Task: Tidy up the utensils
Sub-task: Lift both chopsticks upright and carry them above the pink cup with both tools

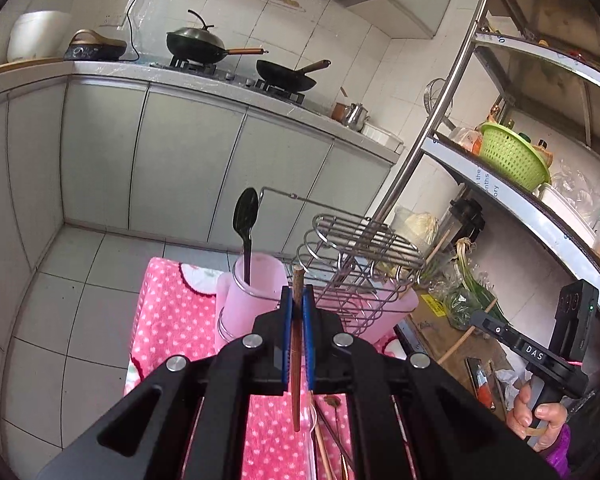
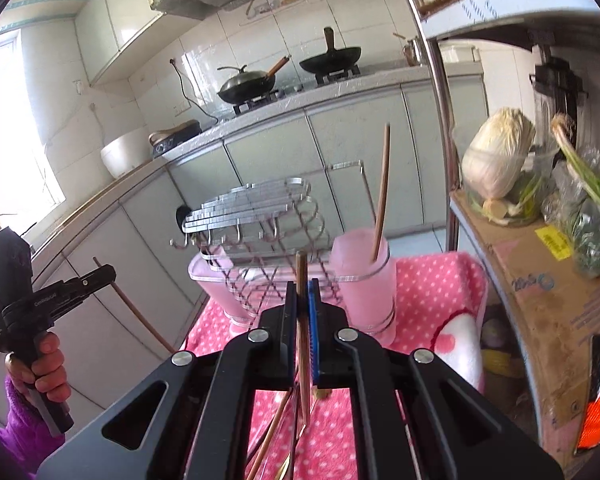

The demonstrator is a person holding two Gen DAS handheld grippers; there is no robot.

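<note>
Jaws L+R: each clamped on thin wood chopstick (image 1: 295, 360) (image 2: 302, 344) | pink cups, wire rack (image 1: 364, 248)

Left tool (image 1: 297, 300) clamped on a brown chopstick (image 1: 296, 360), raised above the pink dotted tabletop (image 1: 172, 320). Ahead, black spoon (image 1: 246, 220) upright in a pink cup (image 1: 252, 292) beside the wire rack (image 1: 364, 248).

"DAS" on right hand-held gripper (image 1: 485, 322)
</note>
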